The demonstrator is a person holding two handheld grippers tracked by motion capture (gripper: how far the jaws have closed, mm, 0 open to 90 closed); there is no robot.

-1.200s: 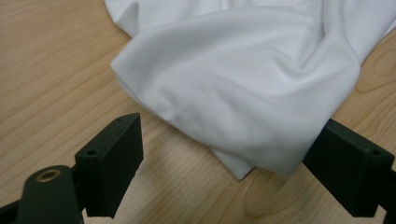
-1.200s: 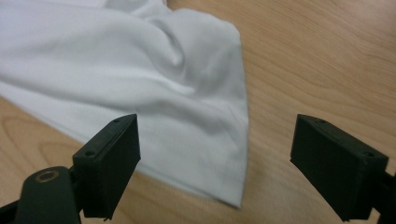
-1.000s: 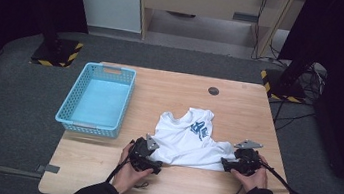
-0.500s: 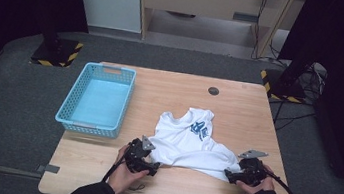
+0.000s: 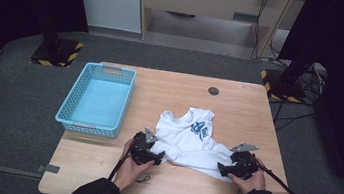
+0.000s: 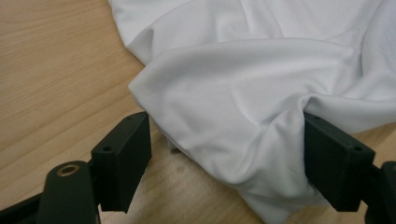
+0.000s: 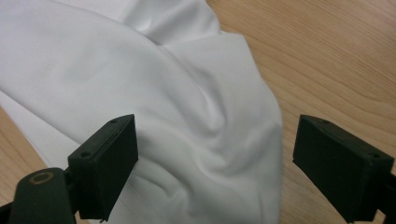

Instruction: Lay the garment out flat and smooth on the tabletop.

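Observation:
A white T-shirt [image 5: 187, 137] with a blue print lies crumpled on the wooden table [image 5: 160, 90], near its front edge. My left gripper [image 5: 158, 157] sits at the shirt's near left hem. Its jaws have just been closing, and in the left gripper view a bunched fold of the shirt [image 6: 224, 102] lies between the left gripper's [image 6: 226, 140] wide-apart jaws, brushing the right one. My right gripper [image 5: 222, 170] is at the near right hem. Its jaws [image 7: 215, 140] stand open over the white cloth [image 7: 154, 93], the right one clear of it.
A light blue plastic basket [image 5: 68, 113] stands empty at the table's left side. A small dark round disc [image 5: 213, 91] lies near the far edge. Bare wood [image 5: 257, 123] surrounds the shirt. Black stands with striped feet are on the grey floor beyond.
Both hands have stayed at the shirt's near hem with only slight shifts. The shirt's near right corner lies a little more drawn out toward the right gripper.

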